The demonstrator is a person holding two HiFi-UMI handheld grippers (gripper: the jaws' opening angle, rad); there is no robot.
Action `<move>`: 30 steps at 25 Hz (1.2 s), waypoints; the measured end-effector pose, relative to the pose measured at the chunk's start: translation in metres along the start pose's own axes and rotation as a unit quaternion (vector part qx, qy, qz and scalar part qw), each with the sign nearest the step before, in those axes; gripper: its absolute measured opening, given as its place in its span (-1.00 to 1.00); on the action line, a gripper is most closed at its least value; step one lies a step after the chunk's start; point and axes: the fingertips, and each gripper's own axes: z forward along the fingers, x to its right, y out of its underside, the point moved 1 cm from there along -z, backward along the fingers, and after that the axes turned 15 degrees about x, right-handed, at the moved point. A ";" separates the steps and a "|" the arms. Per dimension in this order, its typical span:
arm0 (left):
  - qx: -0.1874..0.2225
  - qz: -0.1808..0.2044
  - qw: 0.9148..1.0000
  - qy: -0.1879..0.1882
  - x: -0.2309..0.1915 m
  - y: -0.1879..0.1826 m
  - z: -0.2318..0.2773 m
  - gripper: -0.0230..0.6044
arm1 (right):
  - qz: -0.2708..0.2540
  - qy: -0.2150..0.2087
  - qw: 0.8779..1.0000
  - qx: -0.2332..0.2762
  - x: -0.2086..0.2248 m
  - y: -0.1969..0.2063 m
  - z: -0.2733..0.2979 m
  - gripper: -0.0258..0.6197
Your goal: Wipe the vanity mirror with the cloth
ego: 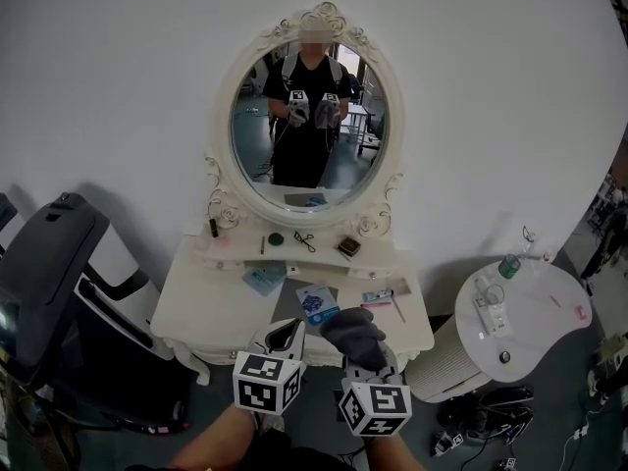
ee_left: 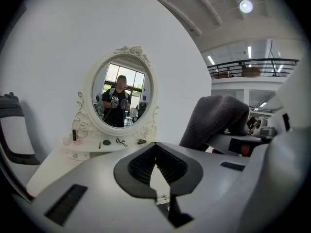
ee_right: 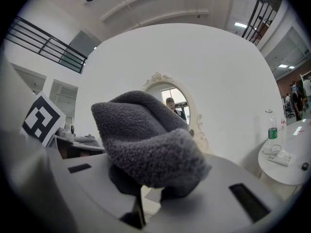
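The right gripper (ee_right: pixel 146 191) pinches the grey cloth (ee_right: pixel 146 140) between its jaws, while the left gripper (ee_left: pixel 156 165) has its jaws together and empty, both facing the vanity mirror (ego: pixel 306 126).

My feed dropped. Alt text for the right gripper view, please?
A bunched dark grey fleece cloth, clamped in the right gripper, fills the centre. Behind it, partly hidden, is the oval white-framed vanity mirror against a white wall; a round white side table sits at right.

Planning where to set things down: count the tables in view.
2. The white vanity table stands below the oval mirror; a round white table stands to its right. Others may lie outside the frame.
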 end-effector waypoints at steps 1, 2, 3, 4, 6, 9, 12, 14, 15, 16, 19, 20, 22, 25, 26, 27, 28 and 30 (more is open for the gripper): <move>0.000 0.000 1.000 0.004 -0.004 -0.001 0.007 -0.91 | 0.001 0.003 1.000 0.001 0.001 0.001 0.007 -0.81; 0.000 -0.001 1.000 0.007 -0.009 -0.003 0.013 -0.91 | 0.001 0.005 1.000 0.001 0.001 0.002 0.013 -0.81; 0.001 -0.001 1.000 0.010 -0.014 -0.005 0.019 -0.91 | 0.001 0.008 1.000 0.002 0.000 0.003 0.020 -0.81; 0.002 0.000 1.000 0.013 -0.019 -0.007 0.024 -0.91 | -0.001 0.010 1.000 0.003 0.000 0.003 0.027 -0.81; 0.005 0.001 1.000 0.018 -0.028 -0.013 0.035 -0.91 | -0.006 0.012 1.000 0.007 -0.001 0.002 0.042 -0.81; 0.010 -0.001 1.000 0.022 -0.045 -0.022 0.049 -0.91 | -0.011 0.014 1.000 0.010 -0.004 0.001 0.066 -0.81; 0.013 -0.005 1.000 0.021 -0.066 -0.025 0.058 -0.91 | -0.014 0.012 1.000 0.013 -0.013 0.003 0.086 -0.81; 0.017 -0.009 1.000 0.024 -0.077 -0.028 0.066 -0.91 | -0.017 0.012 1.000 0.017 -0.016 0.003 0.098 -0.81; 0.018 -0.011 0.999 0.026 -0.082 -0.029 0.070 -0.91 | -0.018 0.013 1.000 0.019 -0.017 0.004 0.105 -0.81; 0.018 -0.012 0.999 0.028 -0.087 -0.030 0.073 -0.91 | -0.017 0.014 1.000 0.021 -0.019 0.004 0.111 -0.81; 0.018 -0.019 0.999 0.033 -0.104 -0.029 0.080 -0.91 | -0.013 0.017 0.999 0.023 -0.025 0.009 0.127 -0.81; 0.016 -0.022 0.999 0.034 -0.109 -0.028 0.082 -0.91 | -0.015 0.019 0.999 0.023 -0.027 0.010 0.131 -0.81; 0.012 -0.028 0.999 0.037 -0.117 -0.023 0.086 -0.91 | -0.018 0.023 0.999 0.021 -0.029 0.014 0.137 -0.81; 0.006 -0.033 0.999 0.041 -0.125 -0.019 0.092 -0.91 | -0.022 0.029 0.999 0.014 -0.030 0.020 0.145 -0.81; 0.006 -0.034 0.999 0.042 -0.127 -0.019 0.092 -0.91 | -0.022 0.031 0.999 0.012 -0.031 0.021 0.147 -0.81; 0.006 -0.034 0.999 0.042 -0.130 -0.018 0.092 -0.91 | -0.022 0.032 0.999 0.011 -0.031 0.023 0.149 -0.81; 0.005 -0.035 0.999 0.040 -0.134 -0.017 0.093 -0.91 | -0.022 0.033 0.999 0.011 -0.032 0.024 0.152 -0.81; 0.000 -0.039 0.999 0.036 -0.142 -0.015 0.097 -0.91 | -0.020 0.031 0.999 0.012 -0.032 0.026 0.158 -0.81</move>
